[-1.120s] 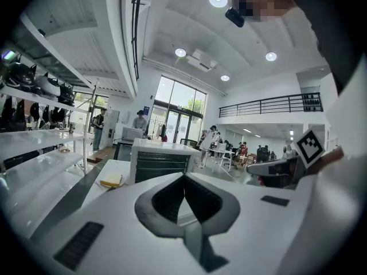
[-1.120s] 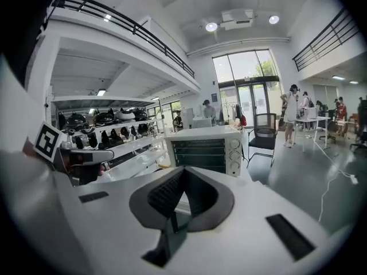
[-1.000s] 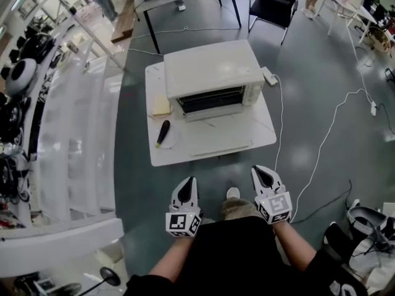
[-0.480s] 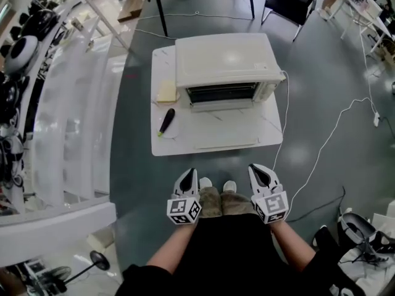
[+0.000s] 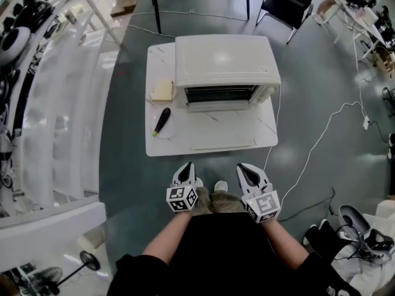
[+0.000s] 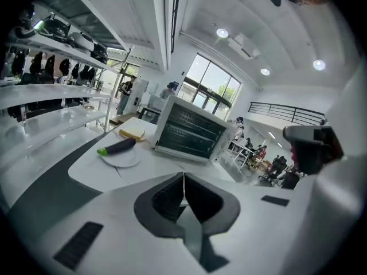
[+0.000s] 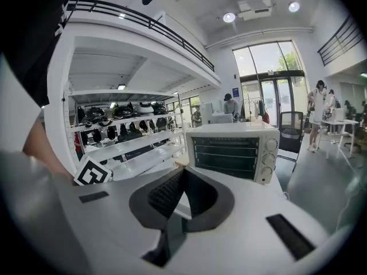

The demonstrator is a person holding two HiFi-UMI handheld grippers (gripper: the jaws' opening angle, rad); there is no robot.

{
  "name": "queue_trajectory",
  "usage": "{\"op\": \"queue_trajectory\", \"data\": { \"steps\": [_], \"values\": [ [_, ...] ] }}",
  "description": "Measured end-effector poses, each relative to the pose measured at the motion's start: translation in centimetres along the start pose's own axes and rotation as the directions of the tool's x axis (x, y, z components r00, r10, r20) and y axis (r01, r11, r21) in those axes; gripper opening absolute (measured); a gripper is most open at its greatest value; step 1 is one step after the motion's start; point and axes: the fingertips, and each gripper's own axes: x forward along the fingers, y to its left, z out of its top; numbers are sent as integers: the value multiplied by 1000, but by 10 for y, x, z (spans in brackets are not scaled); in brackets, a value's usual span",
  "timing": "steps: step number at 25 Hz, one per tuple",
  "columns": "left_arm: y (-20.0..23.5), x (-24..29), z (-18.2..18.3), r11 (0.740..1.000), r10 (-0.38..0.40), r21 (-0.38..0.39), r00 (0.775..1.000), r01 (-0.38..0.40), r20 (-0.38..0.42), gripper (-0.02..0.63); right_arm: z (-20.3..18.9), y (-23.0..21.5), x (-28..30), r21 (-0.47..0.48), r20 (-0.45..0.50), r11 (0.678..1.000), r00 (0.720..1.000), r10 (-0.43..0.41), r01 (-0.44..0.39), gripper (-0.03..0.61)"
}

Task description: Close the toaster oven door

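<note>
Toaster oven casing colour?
Off-white toaster oven; clearest in the head view.

Head view: high above, facing steeply down; toaster oven (image 5: 225, 63) at 12 o'clock, well off. Left gripper view: low, level, oven at 12 o'clock. Right gripper view: low, oven at 1 o'clock. Shared: oven, table (image 5: 259, 128).

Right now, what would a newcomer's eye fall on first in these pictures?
The boxy white toaster oven sits at the back of the low white table, centre of the head view. To its front left, a dark purple eggplant lies on a round white plate.
</note>
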Motion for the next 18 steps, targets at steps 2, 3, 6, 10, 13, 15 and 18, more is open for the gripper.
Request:
{"op": "queue_trajectory", "data": {
  "steps": [2,3,6,10,13,15,18],
  "values": [
    [7,13,-5,1000,-1,11,1000,1,-14,20,0,-5,5,-13,-3,999,999,-35,35,21],
    [11,20,-7,1000,-3,19,1000,4,-20,20,0,-7,7,-15,1,999,999,-47,47,21],
    [23,37,-19,1000,-10,21,999,11,-49,20,-5,-10,14,-13,-6,998,998,-61,61,21],
    [35,59,-38,1000,-21,-2,994,21,-110,20,-10,-13,22,-15,-55,997,995,-78,77,21],
    [42,71,-51,1000,-17,-11,989,15,-150,21,-18,-12,28,-19,-53,999,998,-44,43,21],
    [46,79,-53,1000,-10,2,986,10,-166,21,-20,-12,31,-12,-53,999,998,-34,34,21],
    [44,90,-57,999,-15,31,980,22,-199,53,-20,-12,30,-3,-52,1000,998,-29,29,21]
  ]
}}
